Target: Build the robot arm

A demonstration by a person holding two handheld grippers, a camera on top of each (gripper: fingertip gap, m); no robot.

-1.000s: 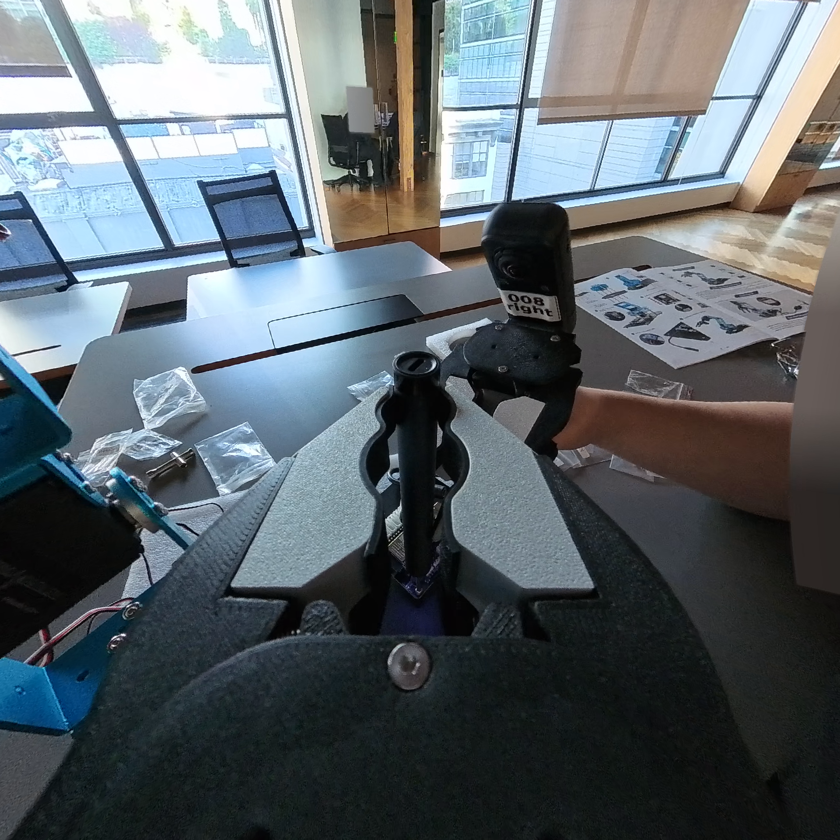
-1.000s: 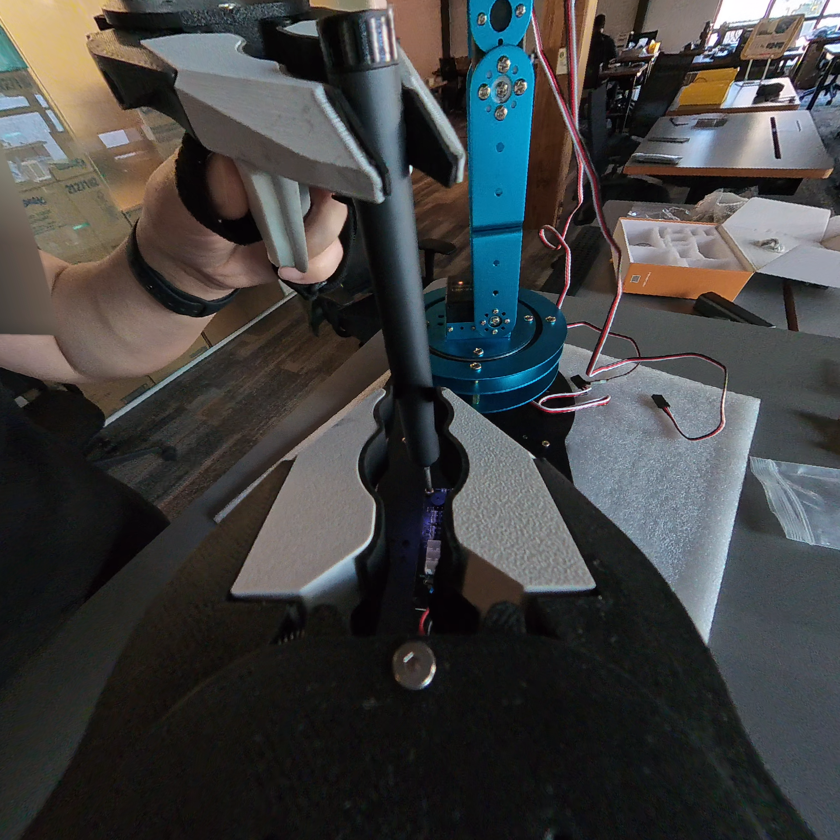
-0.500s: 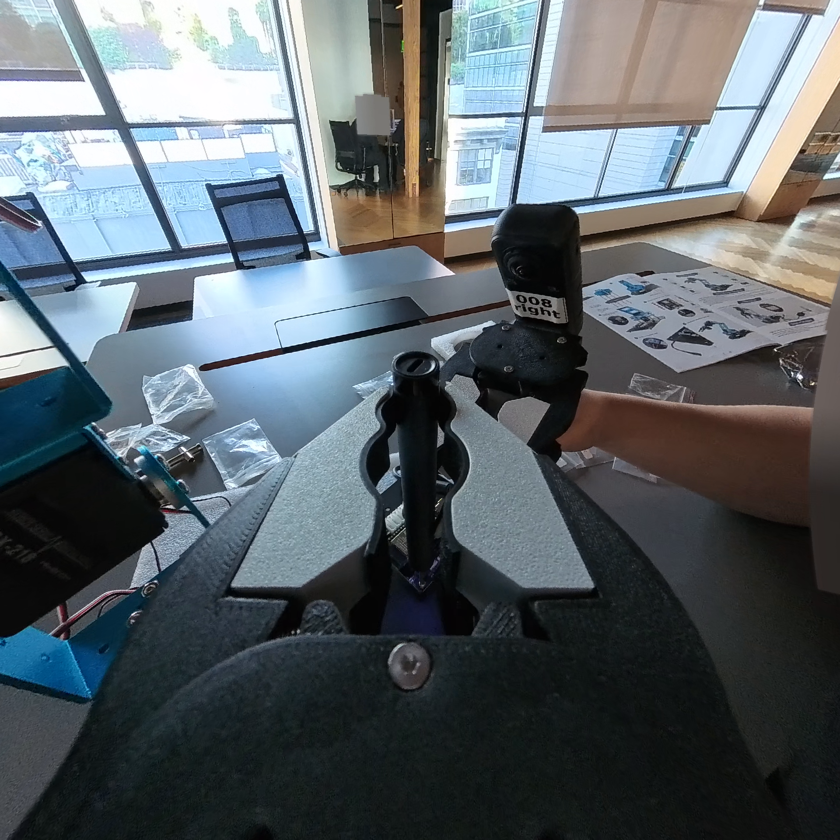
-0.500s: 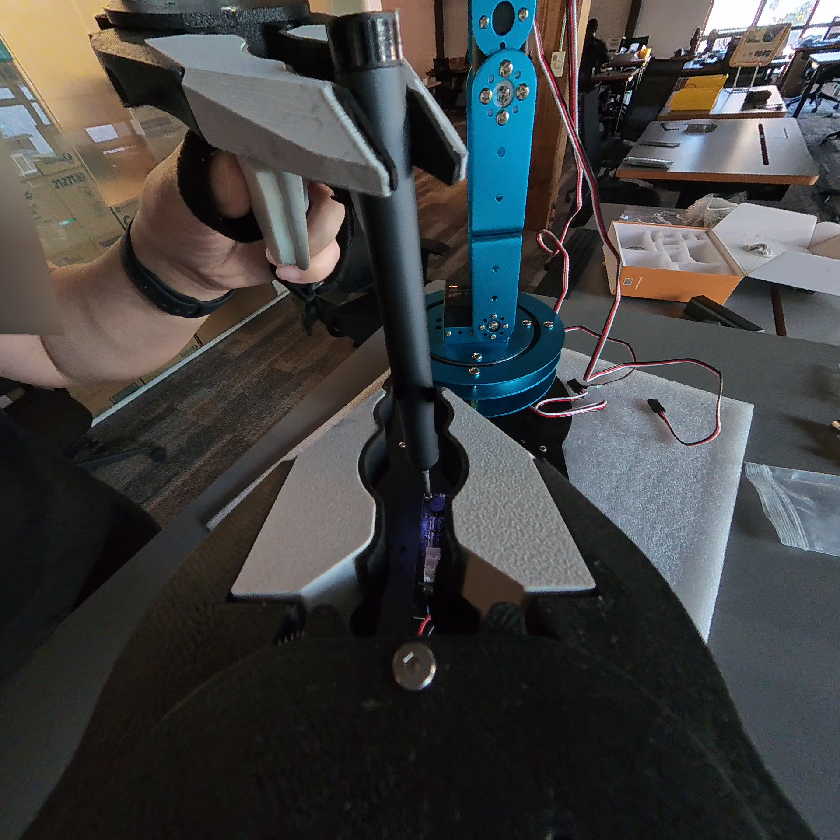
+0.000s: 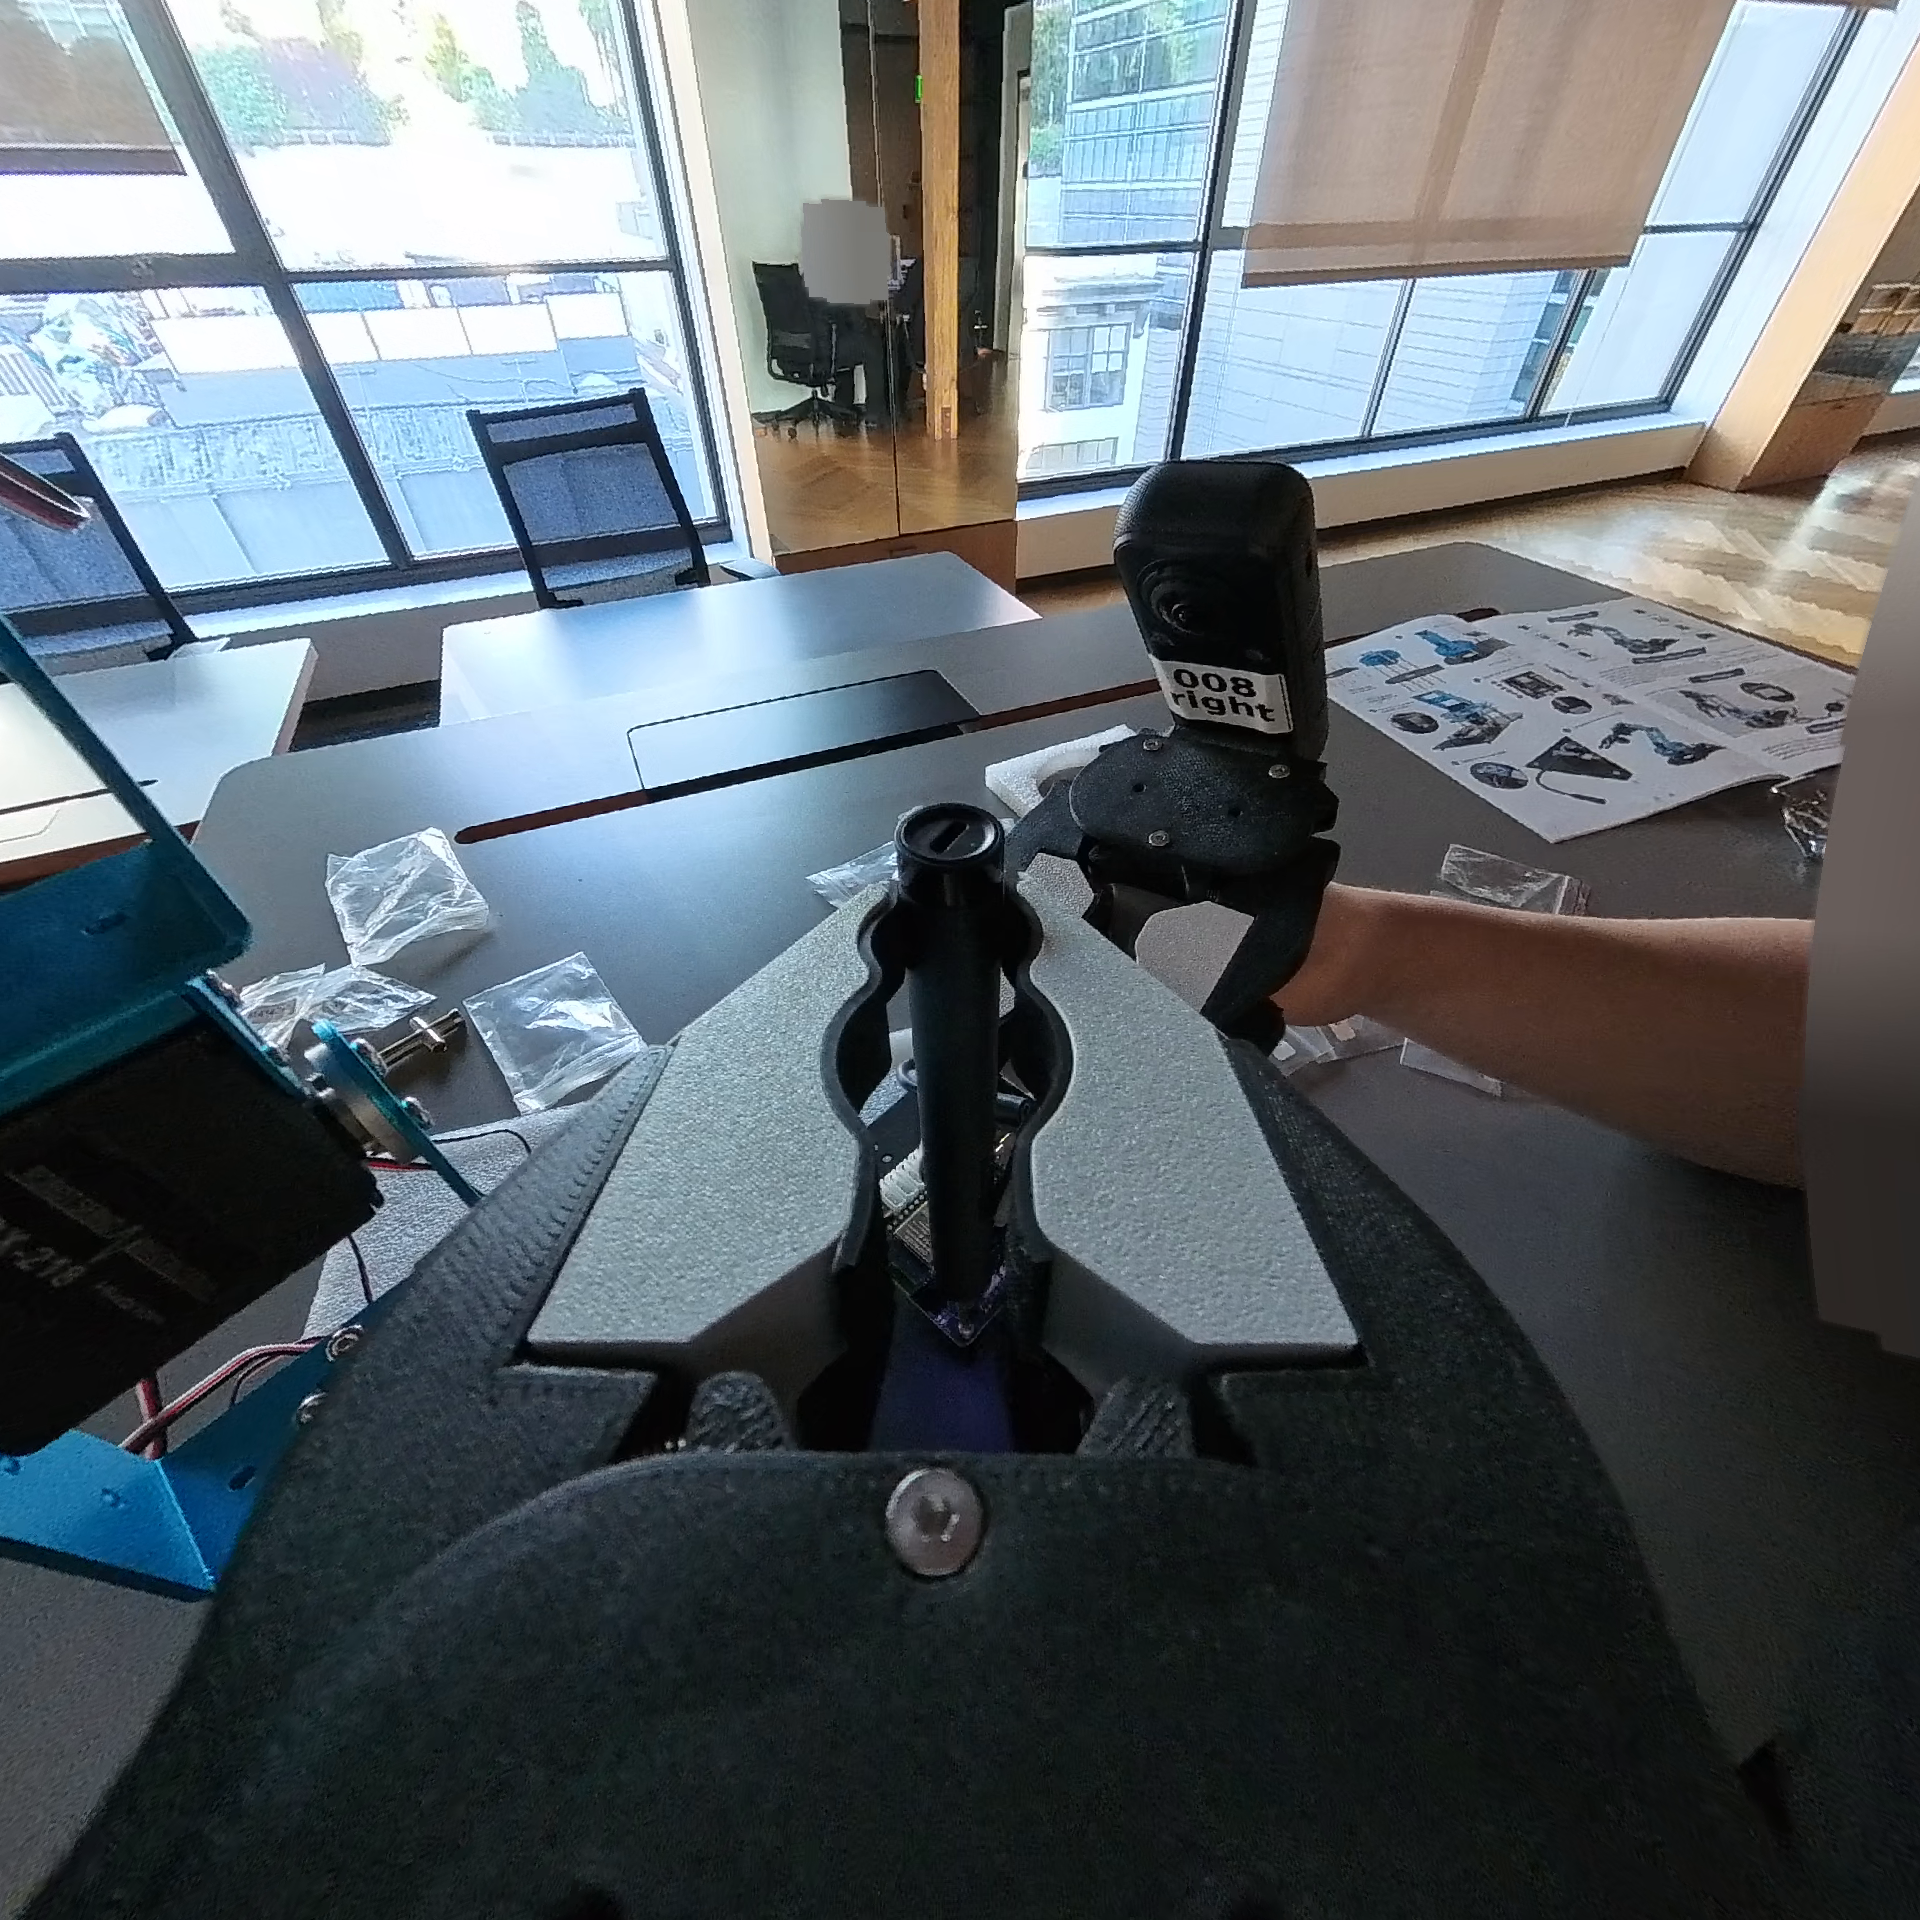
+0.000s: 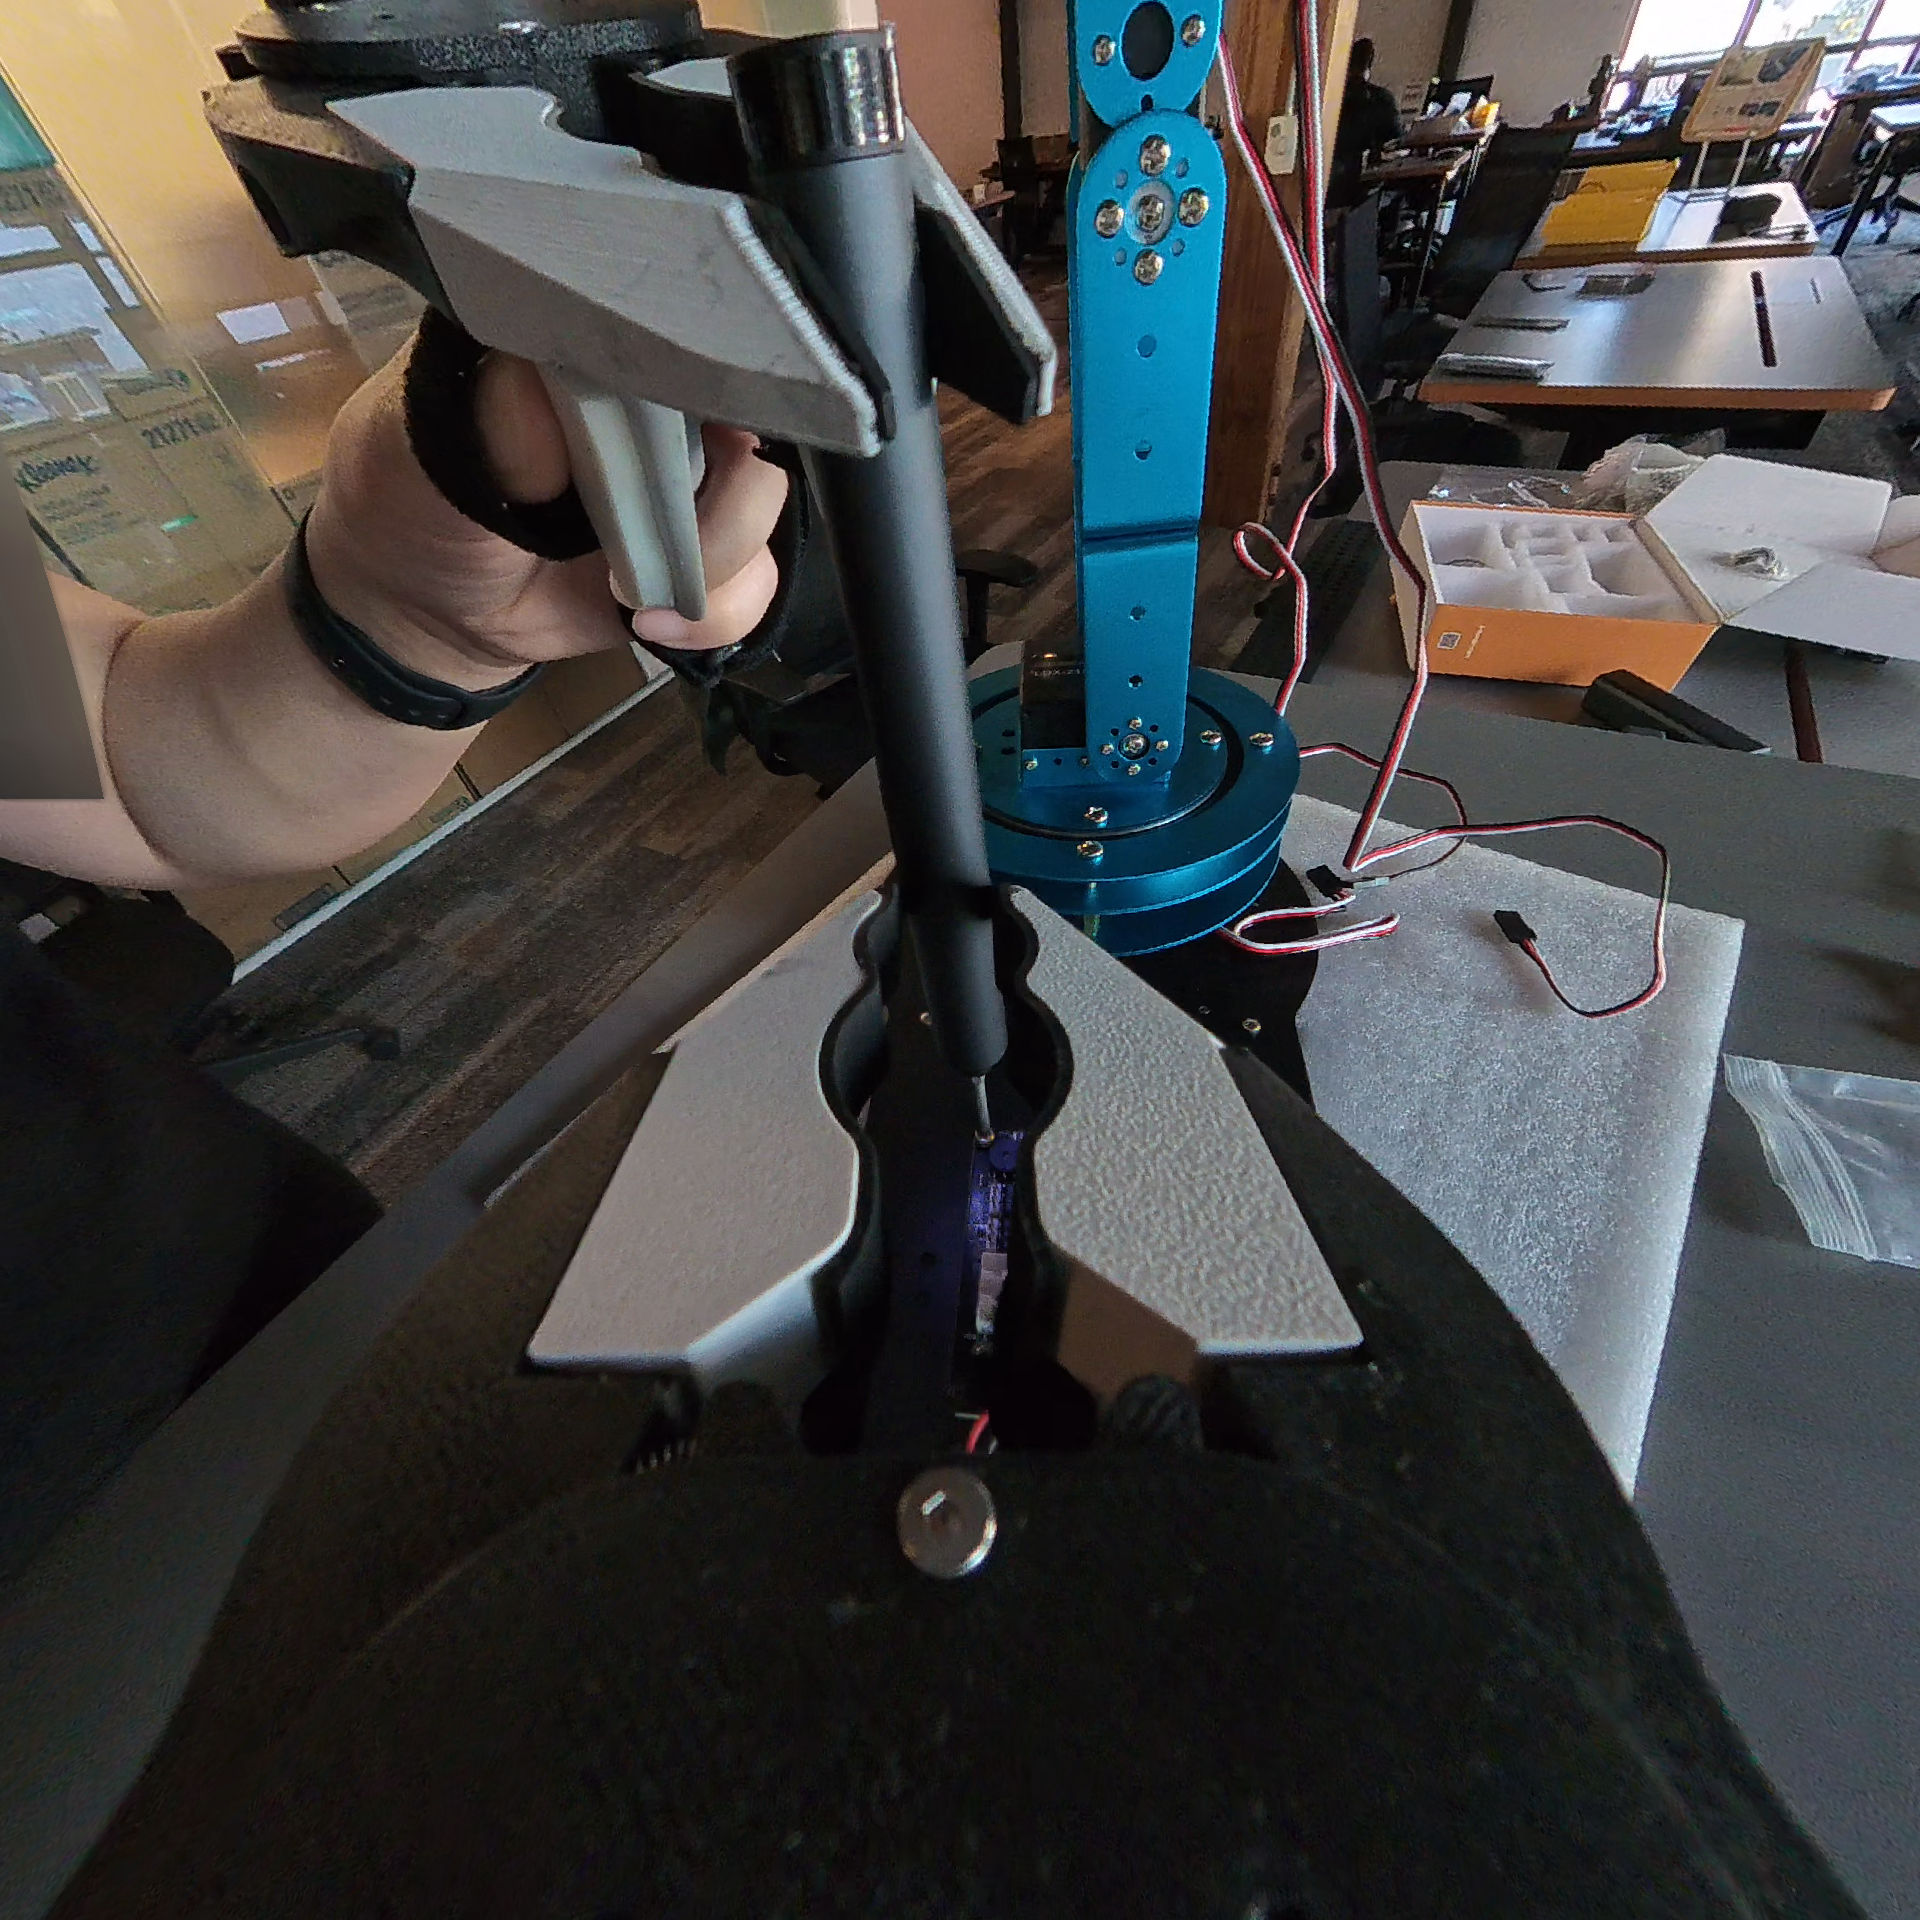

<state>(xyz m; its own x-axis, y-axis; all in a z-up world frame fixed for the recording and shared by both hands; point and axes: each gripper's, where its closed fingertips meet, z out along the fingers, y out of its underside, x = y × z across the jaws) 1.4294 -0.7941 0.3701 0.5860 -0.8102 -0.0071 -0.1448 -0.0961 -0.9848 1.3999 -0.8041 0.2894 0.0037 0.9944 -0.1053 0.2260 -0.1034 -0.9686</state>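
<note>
— Black screwdriver [image 5: 954,1049], slim and pen-shaped, stands nearly upright, pinched near its top by the left tongs [image 6: 821,260]. Its fine tip [image 6: 980,1112] rests on a small blue circuit board [image 6: 992,1205].

— And the other hand?

— The right tongs [image 6: 951,1091] look pressed against the edges of a black plate that carries the board, directly under the screwdriver. How firm that hold is, I cannot tell.

— What sits around the screwdriver?

— Just behind it rises a blue metal robot arm [image 6: 1138,436] on a round base. Red, white and black wires [image 6: 1392,831] trail from the base across a white foam sheet [image 6: 1507,1091] on the dark tabletop [image 5: 644,894]. Clear plastic bags [image 5: 551,1023] lie farther off.

— What might go wrong?

— My guess: the tip is tiny, so a slight tilt could let it skid off and scratch the board. Heavy downward pressure could push the plate out of the right tongs. A swing of the screwdriver could catch the wires.
</note>
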